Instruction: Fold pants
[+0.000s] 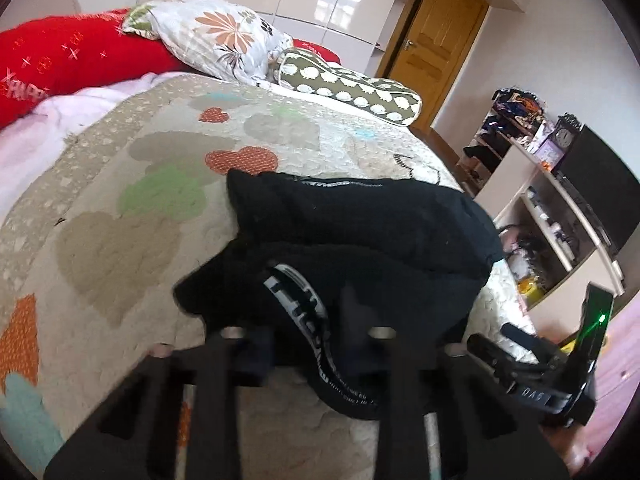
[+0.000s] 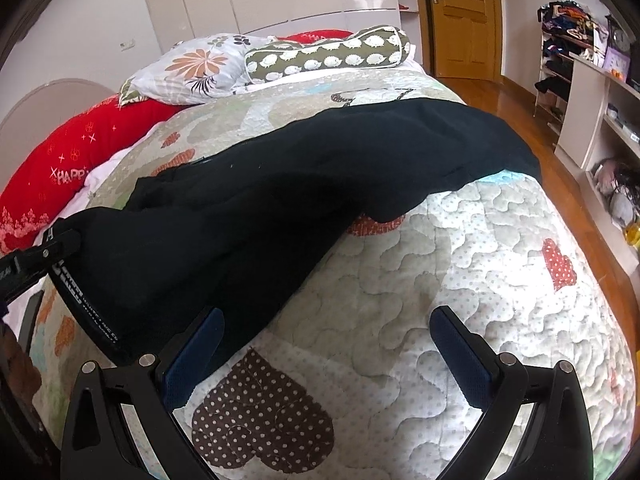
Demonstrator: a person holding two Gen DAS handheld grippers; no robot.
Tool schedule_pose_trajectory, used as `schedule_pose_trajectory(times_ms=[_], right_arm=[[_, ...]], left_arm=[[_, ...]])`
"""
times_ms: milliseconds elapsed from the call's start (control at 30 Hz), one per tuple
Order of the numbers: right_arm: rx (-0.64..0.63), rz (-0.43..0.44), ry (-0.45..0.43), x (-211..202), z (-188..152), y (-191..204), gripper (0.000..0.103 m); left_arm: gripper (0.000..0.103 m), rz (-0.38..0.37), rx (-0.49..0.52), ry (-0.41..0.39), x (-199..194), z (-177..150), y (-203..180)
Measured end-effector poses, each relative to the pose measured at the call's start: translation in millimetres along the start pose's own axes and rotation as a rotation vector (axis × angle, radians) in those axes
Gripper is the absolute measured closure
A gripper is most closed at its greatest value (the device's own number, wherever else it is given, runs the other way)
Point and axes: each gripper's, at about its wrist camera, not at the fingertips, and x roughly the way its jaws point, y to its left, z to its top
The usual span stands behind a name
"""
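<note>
Left tongs (image 1: 308,344) grip the pants' (image 2: 280,184) waistband — right tongs (image 2: 326,344) beside it.

The left gripper (image 1: 308,344), a black two-finger tool, points steeply downward with its jaws drawn close together, clamped on the waistband of the black fabric pants (image 1: 360,232). The right gripper (image 2: 324,344), black with blue padded fingers (image 2: 192,364), tilts downward with its jaws spread wide, nothing between them.

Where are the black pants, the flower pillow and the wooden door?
black pants (image 2: 320,160): right wrist view, middle of the dark cloth.
flower pillow (image 1: 216,36): left wrist view, on its orange flower.
wooden door (image 2: 464,16): right wrist view, middle panel.
</note>
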Motion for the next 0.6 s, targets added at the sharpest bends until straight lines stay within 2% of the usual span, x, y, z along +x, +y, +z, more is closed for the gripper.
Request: schedule_pose_trajectory(times_ms=[67,200,267,400,533,600], right_arm=[[-0.003,0.005,-0.003,-4.3,2.1,0.0,0.000],[0.007,0.019,-0.013,-10.7,4.4,0.7,0.001],[0.019,0.030,-0.011,-10.8,4.4,0.6,0.001],[0.056,0.073,0.001,-3.8,4.8,-0.2,0.000],[0.067,0.062,0.024,15.0,14.4,-1.0,0.001],[0.043,0.049,0.026,22.7,19.1,-0.1,0.005]], left_arm=[[0.090,-0.035,-0.015,-0.024,-11.4,8.9,3.1],[0.092,-0.037,0.011,-0.089,-50.3,16.5,9.1],[0.092,-0.034,0.007,-0.086,-62.5,10.9,16.1],[0.092,-0.005,-0.027,-0.066,-65.7,-7.8,34.8],[0.092,0.004,-0.099,-0.018,-49.9,-19.5,51.4],[0.092,0.014,-0.091,-0.023,-49.6,-20.2,50.9]])
